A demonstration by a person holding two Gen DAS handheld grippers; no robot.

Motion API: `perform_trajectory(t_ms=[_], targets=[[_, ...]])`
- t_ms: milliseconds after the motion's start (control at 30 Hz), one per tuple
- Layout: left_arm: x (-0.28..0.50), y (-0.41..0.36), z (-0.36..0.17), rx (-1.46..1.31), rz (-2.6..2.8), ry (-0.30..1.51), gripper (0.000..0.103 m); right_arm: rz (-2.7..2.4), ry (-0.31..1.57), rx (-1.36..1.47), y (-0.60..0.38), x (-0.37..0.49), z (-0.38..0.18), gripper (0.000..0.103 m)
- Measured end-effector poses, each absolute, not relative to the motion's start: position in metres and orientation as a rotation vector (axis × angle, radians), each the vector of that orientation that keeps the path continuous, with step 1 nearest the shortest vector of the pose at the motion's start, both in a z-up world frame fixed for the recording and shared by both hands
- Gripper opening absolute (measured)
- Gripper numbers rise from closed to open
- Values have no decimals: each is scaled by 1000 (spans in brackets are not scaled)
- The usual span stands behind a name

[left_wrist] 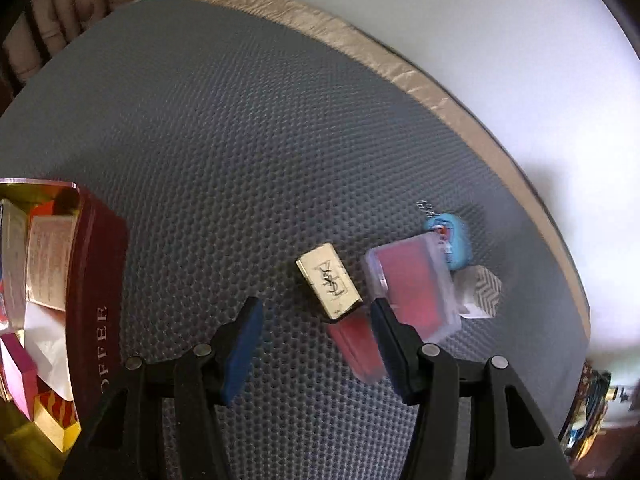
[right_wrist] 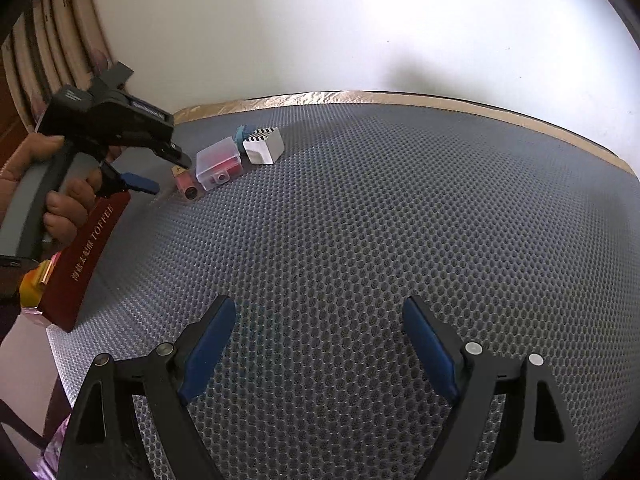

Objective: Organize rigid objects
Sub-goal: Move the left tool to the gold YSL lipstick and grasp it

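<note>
On the dark red tin (right_wrist: 86, 256) by my left hand I read "TOFFEE" in gold after some Chinese characters too small to read. The gold cap of the lipstick (left_wrist: 330, 280) in front of my left tongs carries the YSL monogram

I see a grey dimpled mat (left_wrist: 240, 140) edged in gold. The tin (left_wrist: 100, 300) is dark red. My pads (right_wrist: 208, 352) are blue.

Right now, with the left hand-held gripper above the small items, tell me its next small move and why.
Probably shift the left hand-held gripper slightly toward the gold-capped lipstick and lower it. Its jaws are open and empty, and the lipstick lies beside one finger, not centred, and still outside the red tin.
</note>
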State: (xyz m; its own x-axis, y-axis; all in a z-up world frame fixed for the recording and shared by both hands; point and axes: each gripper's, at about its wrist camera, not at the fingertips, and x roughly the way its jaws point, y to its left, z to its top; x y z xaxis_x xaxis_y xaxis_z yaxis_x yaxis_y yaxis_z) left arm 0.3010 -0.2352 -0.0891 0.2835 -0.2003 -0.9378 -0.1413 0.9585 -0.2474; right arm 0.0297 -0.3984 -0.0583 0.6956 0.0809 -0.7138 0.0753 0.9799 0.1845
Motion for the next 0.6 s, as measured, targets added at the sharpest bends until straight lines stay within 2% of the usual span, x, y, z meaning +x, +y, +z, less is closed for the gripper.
perform_trajectory(t_ms=[200, 267, 600], targets=[[306, -231, -96, -376, 6, 1278, 58, 12, 807, 212, -402, 25, -56, 84], [308, -235, -98, -363, 11, 1275, 60, 11, 808, 213, -404, 24, -55, 84], [311, -244, -100, -290, -2, 1278, 58, 13, 810, 214, -403, 25, -55, 85]])
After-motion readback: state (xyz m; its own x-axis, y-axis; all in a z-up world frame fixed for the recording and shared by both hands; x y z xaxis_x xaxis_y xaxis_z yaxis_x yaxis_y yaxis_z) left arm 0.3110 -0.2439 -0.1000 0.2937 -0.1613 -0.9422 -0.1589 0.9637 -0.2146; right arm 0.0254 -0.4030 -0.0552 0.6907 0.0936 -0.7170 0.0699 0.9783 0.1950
